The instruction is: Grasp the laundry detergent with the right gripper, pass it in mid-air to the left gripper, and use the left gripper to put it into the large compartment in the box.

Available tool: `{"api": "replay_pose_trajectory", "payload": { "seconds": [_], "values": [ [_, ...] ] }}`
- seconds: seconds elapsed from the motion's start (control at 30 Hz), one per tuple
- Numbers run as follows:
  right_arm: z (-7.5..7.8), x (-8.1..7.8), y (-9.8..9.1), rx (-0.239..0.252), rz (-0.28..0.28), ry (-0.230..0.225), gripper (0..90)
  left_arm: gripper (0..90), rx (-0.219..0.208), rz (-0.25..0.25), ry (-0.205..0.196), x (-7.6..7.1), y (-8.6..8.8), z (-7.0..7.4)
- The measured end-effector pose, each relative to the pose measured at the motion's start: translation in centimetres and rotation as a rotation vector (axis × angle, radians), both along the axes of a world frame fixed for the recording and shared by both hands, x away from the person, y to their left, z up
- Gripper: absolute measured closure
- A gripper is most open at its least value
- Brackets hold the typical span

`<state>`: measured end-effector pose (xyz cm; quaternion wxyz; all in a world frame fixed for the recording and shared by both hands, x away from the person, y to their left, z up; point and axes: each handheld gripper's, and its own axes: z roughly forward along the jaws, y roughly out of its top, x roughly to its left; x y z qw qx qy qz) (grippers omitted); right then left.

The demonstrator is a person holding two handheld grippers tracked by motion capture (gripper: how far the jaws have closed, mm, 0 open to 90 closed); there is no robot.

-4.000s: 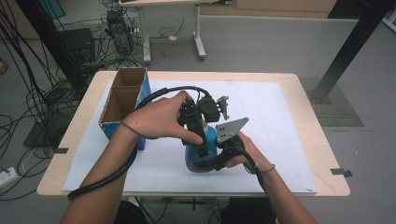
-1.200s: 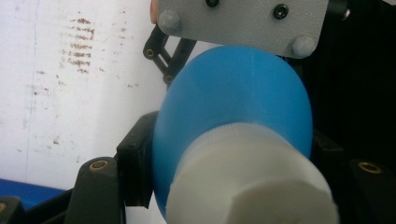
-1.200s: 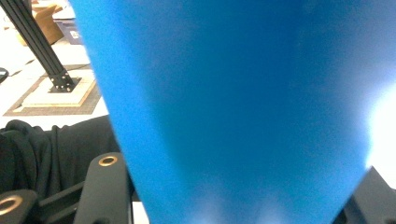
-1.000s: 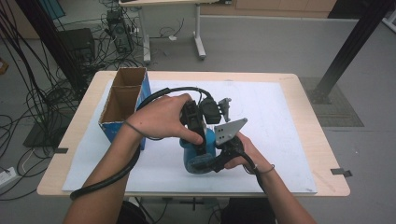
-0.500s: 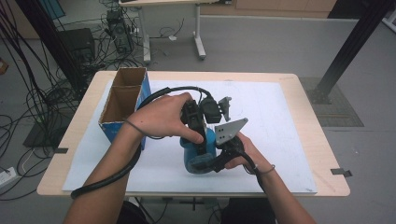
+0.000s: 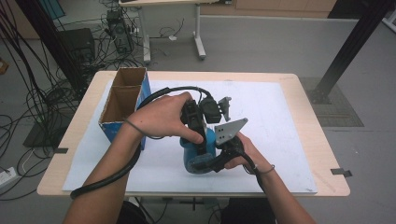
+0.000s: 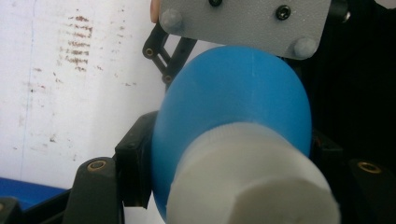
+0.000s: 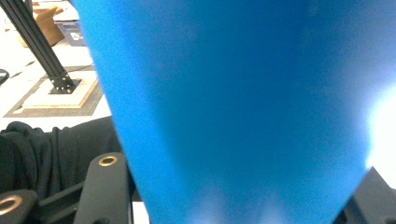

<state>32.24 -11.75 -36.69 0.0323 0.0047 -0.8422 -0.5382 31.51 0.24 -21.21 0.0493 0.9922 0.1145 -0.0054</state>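
a count of the worktop

one blue bottle with one white cap was on the worktop, held between two grippers, the left gripper and the right gripper. one open cardboard box with two compartments stood at the worktop's left edge.

Black tongs, brass screws, grey plate, thick black cable.
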Motion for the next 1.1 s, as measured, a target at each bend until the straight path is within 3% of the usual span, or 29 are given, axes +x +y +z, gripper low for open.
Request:
{"api": "replay_pose_trajectory", "payload": {
  "seconds": [1.1],
  "values": [
    [-0.04,0.1,0.21,0.007,0.003,0.007,40.9,35.5,-0.001,0.002,-0.003,0.06,0.17,0.05]
  ]
}}
